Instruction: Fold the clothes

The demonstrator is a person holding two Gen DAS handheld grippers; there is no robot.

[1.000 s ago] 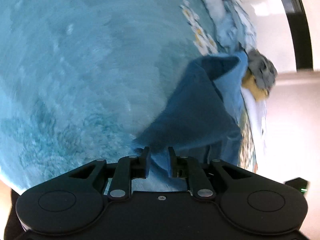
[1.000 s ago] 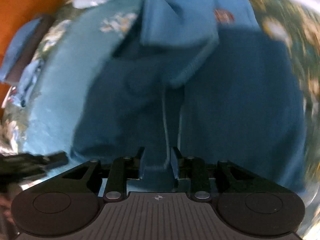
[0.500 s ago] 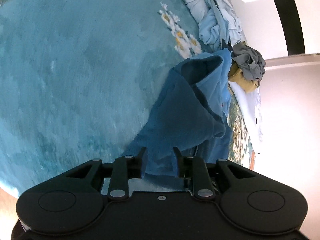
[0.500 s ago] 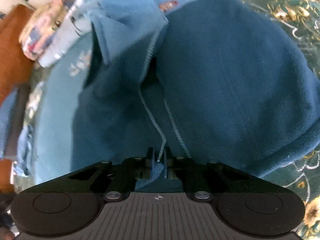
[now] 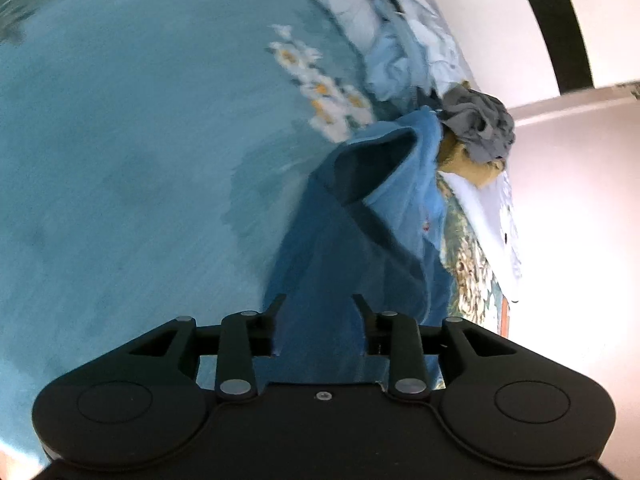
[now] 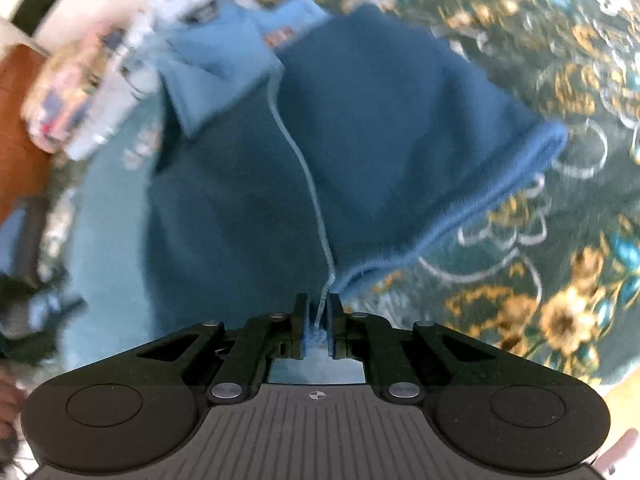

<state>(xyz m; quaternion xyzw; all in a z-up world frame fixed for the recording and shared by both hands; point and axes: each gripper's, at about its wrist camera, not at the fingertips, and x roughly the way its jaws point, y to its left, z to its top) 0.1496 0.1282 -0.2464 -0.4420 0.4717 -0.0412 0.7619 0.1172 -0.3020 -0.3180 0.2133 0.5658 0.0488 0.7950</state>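
Right gripper (image 6: 317, 312) now clamped on the blue fleece (image 6: 360, 128) hem; a second ago its jaws stood apart. Left gripper (image 5: 319, 309) has just been opening, fabric between, pads clear. Fleece lies on my teal rug (image 5: 120, 160); fold can start.
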